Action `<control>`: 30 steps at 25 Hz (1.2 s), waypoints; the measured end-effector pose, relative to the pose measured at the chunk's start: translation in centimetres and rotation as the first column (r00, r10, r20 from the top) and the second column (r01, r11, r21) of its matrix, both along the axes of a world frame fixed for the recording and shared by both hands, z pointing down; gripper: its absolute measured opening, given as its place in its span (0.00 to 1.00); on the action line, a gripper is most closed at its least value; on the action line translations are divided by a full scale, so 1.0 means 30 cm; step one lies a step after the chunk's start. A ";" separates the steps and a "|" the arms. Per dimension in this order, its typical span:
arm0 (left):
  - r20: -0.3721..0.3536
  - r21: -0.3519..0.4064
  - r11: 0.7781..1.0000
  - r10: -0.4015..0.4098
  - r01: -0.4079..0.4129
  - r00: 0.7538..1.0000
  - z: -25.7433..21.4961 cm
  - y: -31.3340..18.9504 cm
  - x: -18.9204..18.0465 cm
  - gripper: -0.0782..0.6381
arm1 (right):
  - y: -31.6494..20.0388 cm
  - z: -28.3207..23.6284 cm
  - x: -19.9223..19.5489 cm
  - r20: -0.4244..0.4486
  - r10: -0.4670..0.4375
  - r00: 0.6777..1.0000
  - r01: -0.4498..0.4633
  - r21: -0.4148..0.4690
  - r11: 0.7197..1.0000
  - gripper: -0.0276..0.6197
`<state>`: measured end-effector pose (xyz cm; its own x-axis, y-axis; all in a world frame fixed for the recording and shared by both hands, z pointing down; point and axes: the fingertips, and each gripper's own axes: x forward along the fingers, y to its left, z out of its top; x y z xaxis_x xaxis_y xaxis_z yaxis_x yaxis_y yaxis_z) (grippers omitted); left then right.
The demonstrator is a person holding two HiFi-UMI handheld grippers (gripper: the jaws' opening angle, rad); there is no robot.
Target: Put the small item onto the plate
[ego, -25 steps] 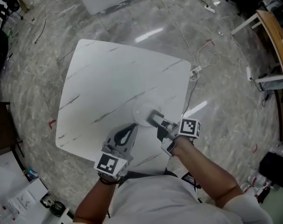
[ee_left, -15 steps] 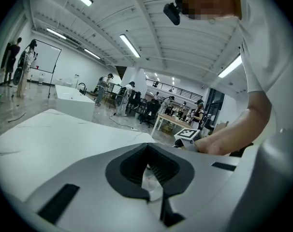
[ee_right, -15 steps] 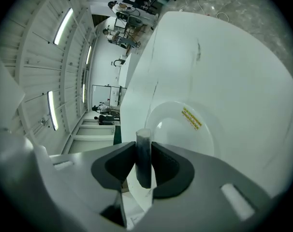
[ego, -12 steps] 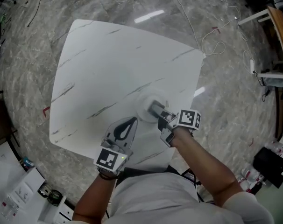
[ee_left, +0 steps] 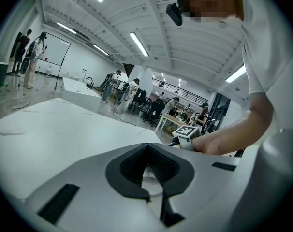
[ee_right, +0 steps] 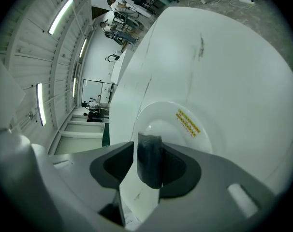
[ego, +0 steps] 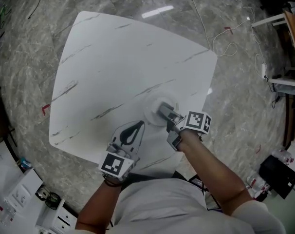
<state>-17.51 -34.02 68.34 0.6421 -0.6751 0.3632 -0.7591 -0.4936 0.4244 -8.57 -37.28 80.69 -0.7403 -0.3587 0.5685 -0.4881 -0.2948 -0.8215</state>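
A small dark grey item (ee_right: 150, 161) stands upright between the jaws of my right gripper (ee_right: 149, 153), which are opening while both pads touch it. It hangs just over the near rim of a white plate (ee_right: 162, 123) with a yellow sticker. In the head view the plate (ego: 154, 106) sits near the front right of the white marble table (ego: 123, 57), and my right gripper (ego: 163, 111) reaches over it. My left gripper (ego: 138, 125) rests on the table just left of the plate, its tips together with nothing between them (ee_left: 147, 149).
The table's front edge lies close to the person's body. Cables (ego: 225, 48) trail over the grey floor at the upper right, beside a wooden table (ego: 291, 38). Boxes and small gear (ego: 21, 199) lie on the floor at the lower left.
The head view has shifted, so the table fills more of the picture. Both grippers keep their places by the plate.
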 end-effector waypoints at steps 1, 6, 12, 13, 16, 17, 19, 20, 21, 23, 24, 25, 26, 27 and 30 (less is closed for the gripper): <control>-0.002 -0.003 1.000 0.000 0.000 1.000 0.000 0.001 -0.001 0.12 | -0.003 0.000 0.000 -0.016 -0.004 1.000 0.004 -0.004 1.000 0.24; -0.035 -0.021 0.999 -0.050 0.049 0.998 0.007 -0.010 -0.020 0.12 | -0.011 -0.001 0.012 -0.109 -0.053 0.993 0.052 -0.017 0.999 0.37; -0.055 -0.020 0.998 -0.059 0.058 0.997 -0.012 -0.002 -0.023 0.12 | -0.006 -0.014 0.064 -0.194 -0.094 0.976 0.090 -0.032 0.995 0.44; -0.061 -0.021 0.998 -0.066 0.064 0.996 -0.015 -0.001 -0.025 0.12 | -0.005 -0.023 0.071 -0.208 -0.096 0.973 0.093 -0.024 0.995 0.46; -0.069 -0.022 0.997 -0.079 0.078 0.994 -0.032 0.000 -0.027 0.12 | -0.008 -0.064 0.077 -0.235 -0.102 0.967 0.110 0.022 0.994 0.46; -0.067 -0.021 0.996 -0.085 0.084 0.994 -0.029 0.007 -0.028 0.12 | -0.009 -0.080 0.072 -0.233 -0.103 0.967 0.115 0.039 0.993 0.46; -0.065 -0.018 0.996 -0.091 0.090 0.994 -0.029 0.019 -0.024 0.12 | -0.010 -0.117 0.062 -0.222 -0.104 0.970 0.124 0.080 0.989 0.46; -0.066 -0.014 0.996 -0.090 0.089 0.994 -0.036 0.025 -0.018 0.12 | -0.009 -0.141 0.058 -0.216 -0.108 0.970 0.134 0.107 0.985 0.46; -0.065 -0.008 0.996 -0.088 0.088 0.994 -0.045 0.031 -0.010 0.12 | -0.007 -0.169 0.053 -0.213 -0.118 0.970 0.149 0.139 0.979 0.45; -0.058 0.008 0.997 -0.081 0.082 0.995 -0.067 0.050 0.008 0.12 | 0.006 -0.238 0.042 -0.213 -0.146 0.966 0.192 0.214 0.958 0.36; -0.055 0.017 0.997 -0.079 0.080 0.995 -0.084 0.061 0.019 0.12 | 0.017 -0.279 0.041 -0.218 -0.158 0.963 0.213 0.255 0.943 0.32; -0.054 0.027 0.997 -0.077 0.078 0.996 -0.108 0.071 0.032 0.12 | 0.028 -0.324 0.043 -0.225 -0.168 0.960 0.231 0.296 0.927 0.27; -0.056 0.038 0.996 -0.077 0.079 0.995 -0.138 0.083 0.047 0.12 | 0.042 -0.373 0.048 -0.232 -0.175 0.957 0.249 0.339 0.907 0.22; -0.060 0.050 0.995 -0.079 0.082 0.995 -0.171 0.098 0.063 0.12 | 0.058 -0.426 0.053 -0.240 -0.184 0.953 0.267 0.383 0.884 0.18; -0.054 0.100 0.992 -0.077 0.082 0.996 -0.291 0.148 0.124 0.12 | 0.108 -0.610 0.080 -0.260 -0.202 0.944 0.313 0.516 0.797 0.09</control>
<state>-13.79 -29.58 59.61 0.6005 -0.7565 0.2591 -0.7769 -0.4751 0.4132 -6.17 -34.03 62.39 -0.7527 -0.4596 0.4715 -0.6378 0.3310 -0.6955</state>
